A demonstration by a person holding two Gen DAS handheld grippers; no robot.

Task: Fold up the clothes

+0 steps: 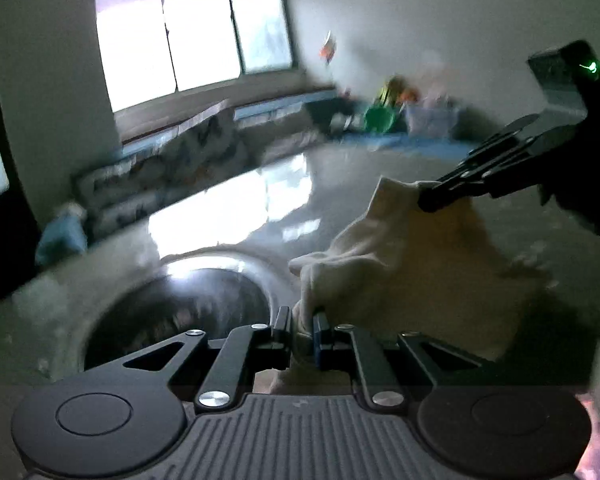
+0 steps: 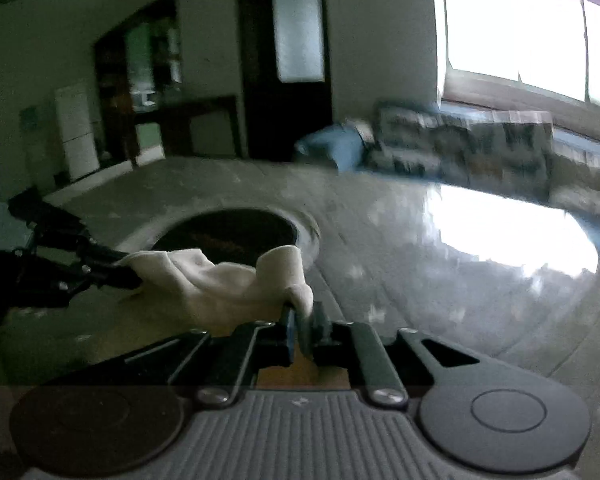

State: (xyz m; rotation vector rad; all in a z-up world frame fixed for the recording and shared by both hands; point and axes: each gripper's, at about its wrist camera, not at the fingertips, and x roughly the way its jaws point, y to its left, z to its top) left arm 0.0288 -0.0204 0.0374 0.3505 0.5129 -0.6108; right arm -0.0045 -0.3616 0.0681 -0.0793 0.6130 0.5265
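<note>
Garment (image 1: 412, 276): one cream-white cloth piece, soft and slack; type not readable, both views blurred
Landmark: round dark opening (image 1: 180, 316) set in the grey stone-like table (image 1: 240, 208)
Garment position: lifted above the table, just beside the round dark opening on the side nearer the cameras; sagging in the middle between two pinched edges
Left gripper (image 1: 302, 330): jaws pinched together on one bunched edge of the garment, cloth pressed between the pads
Right gripper (image 2: 304, 330): jaws likewise clamped on another edge, cloth rising as a small peak from the pads
Reason for hold, judged: two separate grip points let the cloth be spread flat and an edge carried over for a fold
Stage, judged: early; no neat fold visible, cloth still crumpled
Risk, judged: thin pinch could slip if the span is pulled taut
Background: patterned sofa (image 2: 460, 148) beyond the opening, below bright windows (image 1: 188, 40); dark door (image 2: 288, 60) further off
</note>
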